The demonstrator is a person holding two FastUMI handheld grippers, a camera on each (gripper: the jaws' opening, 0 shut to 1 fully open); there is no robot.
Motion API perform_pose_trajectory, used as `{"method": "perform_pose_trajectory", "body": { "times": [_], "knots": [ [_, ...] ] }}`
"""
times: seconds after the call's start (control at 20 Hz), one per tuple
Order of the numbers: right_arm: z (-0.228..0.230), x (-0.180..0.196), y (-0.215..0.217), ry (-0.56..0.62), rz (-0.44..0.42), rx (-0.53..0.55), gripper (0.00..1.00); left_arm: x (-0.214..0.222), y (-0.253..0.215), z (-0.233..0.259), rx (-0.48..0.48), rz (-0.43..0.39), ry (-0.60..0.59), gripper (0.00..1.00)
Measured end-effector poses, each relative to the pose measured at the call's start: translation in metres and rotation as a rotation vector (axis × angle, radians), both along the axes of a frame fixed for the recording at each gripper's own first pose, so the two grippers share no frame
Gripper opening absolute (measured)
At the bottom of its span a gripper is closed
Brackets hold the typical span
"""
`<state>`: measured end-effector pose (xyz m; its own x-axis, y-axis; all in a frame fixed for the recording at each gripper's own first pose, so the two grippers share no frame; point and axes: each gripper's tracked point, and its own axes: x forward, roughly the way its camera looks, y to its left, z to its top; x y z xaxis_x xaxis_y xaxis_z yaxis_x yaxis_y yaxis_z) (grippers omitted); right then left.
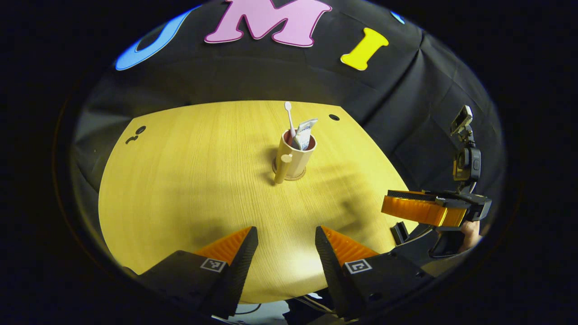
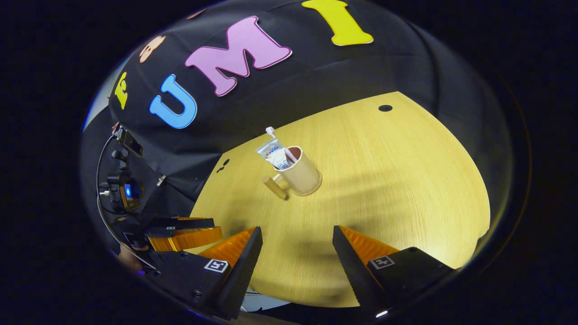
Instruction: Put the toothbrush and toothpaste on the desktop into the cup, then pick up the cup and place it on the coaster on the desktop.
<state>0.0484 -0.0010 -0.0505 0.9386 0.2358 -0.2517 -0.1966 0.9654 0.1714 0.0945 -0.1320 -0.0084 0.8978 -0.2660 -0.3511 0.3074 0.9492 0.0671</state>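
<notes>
A tan cup (image 1: 294, 158) with a side handle stands upright on a round coaster (image 1: 300, 176) near the middle of the wooden desktop (image 1: 189, 180). A white toothbrush (image 1: 289, 118) and a toothpaste tube (image 1: 304, 132) stick up out of it. My left gripper (image 1: 286, 239) is open over the near edge, well back from the cup. In the right gripper view the cup (image 2: 301, 174) sits on the coaster (image 2: 317, 186) with the toothbrush (image 2: 272, 132) and toothpaste (image 2: 273, 154) leaning left. My right gripper (image 2: 298, 241) is open, nothing between its fingers.
The right gripper (image 1: 429, 210) with a hand on it hovers off the table's right edge in the left gripper view. The left gripper (image 2: 180, 234) shows at the lower left of the right gripper view. Small dark holes (image 1: 334, 117) mark the desktop's far corners.
</notes>
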Motion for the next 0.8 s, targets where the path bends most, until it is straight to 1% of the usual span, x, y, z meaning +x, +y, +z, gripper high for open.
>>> {"method": "perform_pose_trajectory", "body": {
  "times": [0.1, 0.25, 0.4, 0.45, 0.65, 0.8],
  "knots": [
    [0.001, -0.006, 0.006, -0.005, 0.009, -0.034, 0.96, -0.007, -0.001, -0.006, -0.017, -0.003, 0.0, 0.8],
    [0.001, -0.011, 0.017, -0.013, 0.027, -0.057, 0.98, -0.006, 0.003, -0.007, 0.01, 0.009, -0.024, 0.82],
    [0.001, -0.013, 0.028, -0.007, 0.047, -0.065, 0.98, -0.007, 0.01, -0.003, -0.007, 0.034, -0.041, 0.93],
    [0.003, -0.013, 0.032, -0.009, 0.053, -0.063, 0.98, -0.009, 0.012, -0.006, -0.022, 0.046, -0.04, 0.94],
    [0.004, -0.018, 0.041, -0.014, 0.068, -0.062, 0.98, -0.013, 0.023, -0.013, -0.087, 0.065, -0.022, 0.94],
    [0.0, -0.02, 0.044, -0.003, 0.075, -0.059, 0.98, -0.014, 0.025, -0.018, -0.096, 0.067, -0.008, 0.94]
  ]
}}
